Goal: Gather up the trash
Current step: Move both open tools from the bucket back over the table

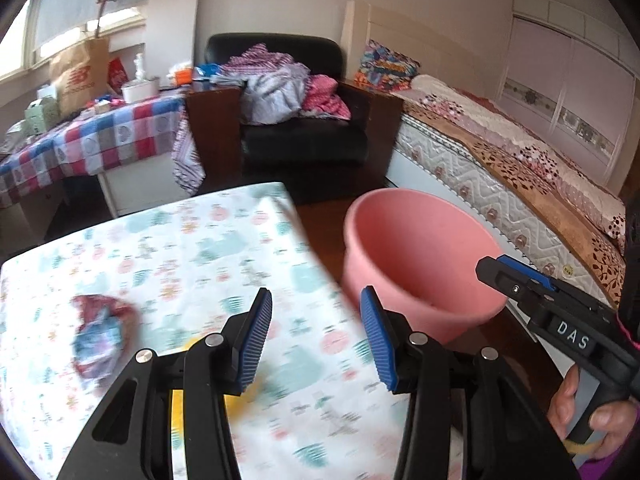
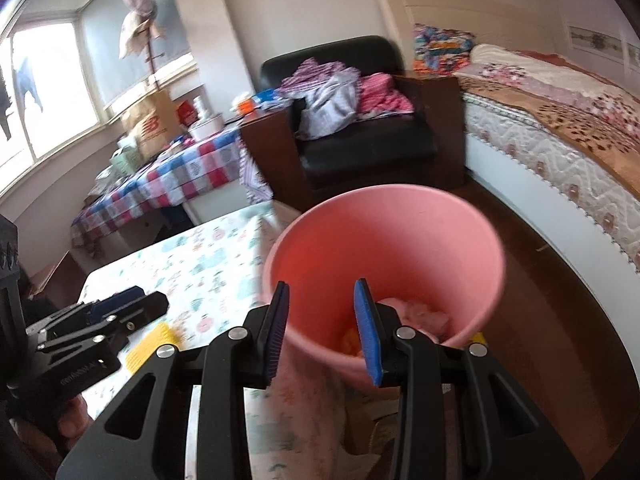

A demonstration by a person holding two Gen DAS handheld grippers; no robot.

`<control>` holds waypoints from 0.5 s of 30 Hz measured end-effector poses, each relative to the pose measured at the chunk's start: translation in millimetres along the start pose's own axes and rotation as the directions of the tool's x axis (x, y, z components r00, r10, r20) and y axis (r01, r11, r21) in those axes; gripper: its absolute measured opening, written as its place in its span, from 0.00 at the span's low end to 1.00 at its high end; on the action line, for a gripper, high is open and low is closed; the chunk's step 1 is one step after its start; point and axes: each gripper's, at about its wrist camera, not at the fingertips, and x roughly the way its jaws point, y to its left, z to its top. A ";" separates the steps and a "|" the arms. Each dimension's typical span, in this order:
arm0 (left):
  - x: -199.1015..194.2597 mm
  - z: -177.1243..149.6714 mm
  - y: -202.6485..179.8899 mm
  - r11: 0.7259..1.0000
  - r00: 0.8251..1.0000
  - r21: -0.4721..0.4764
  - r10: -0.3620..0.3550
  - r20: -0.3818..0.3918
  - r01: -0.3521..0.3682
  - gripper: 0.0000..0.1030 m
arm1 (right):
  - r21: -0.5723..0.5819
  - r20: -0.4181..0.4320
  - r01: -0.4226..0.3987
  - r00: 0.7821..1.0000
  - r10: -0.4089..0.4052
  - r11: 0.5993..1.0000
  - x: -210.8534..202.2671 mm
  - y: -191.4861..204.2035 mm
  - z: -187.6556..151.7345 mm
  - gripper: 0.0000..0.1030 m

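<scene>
Left wrist view: your left gripper [image 1: 316, 336] hangs over the patterned table [image 1: 208, 248], fingers apart with nothing between them. A crumpled wrapper [image 1: 102, 340] lies on the cloth to its left — blurred, but red and blue. The pink bin [image 1: 420, 256] stands just beside the table's right edge, on the floor side. Your right gripper [image 2: 322, 332] sits above the bin's near rim, fingers apart and empty — pale crumpled trash [image 2: 416, 316] already lies in the bottom.
</scene>
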 end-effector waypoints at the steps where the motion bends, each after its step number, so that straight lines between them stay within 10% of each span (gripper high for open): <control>1: -4.9 -3.0 7.4 1.000 1.000 -0.003 0.011 0.004 -0.011 0.44 | -0.017 -0.011 -0.012 1.000 0.011 1.000 2.2 8.3 -1.5 0.33; 15: -65.6 -60.8 141.4 0.963 0.976 -0.159 0.214 -0.036 -0.217 0.44 | -0.128 -0.181 -0.211 0.966 0.187 0.969 34.9 108.8 -32.7 0.33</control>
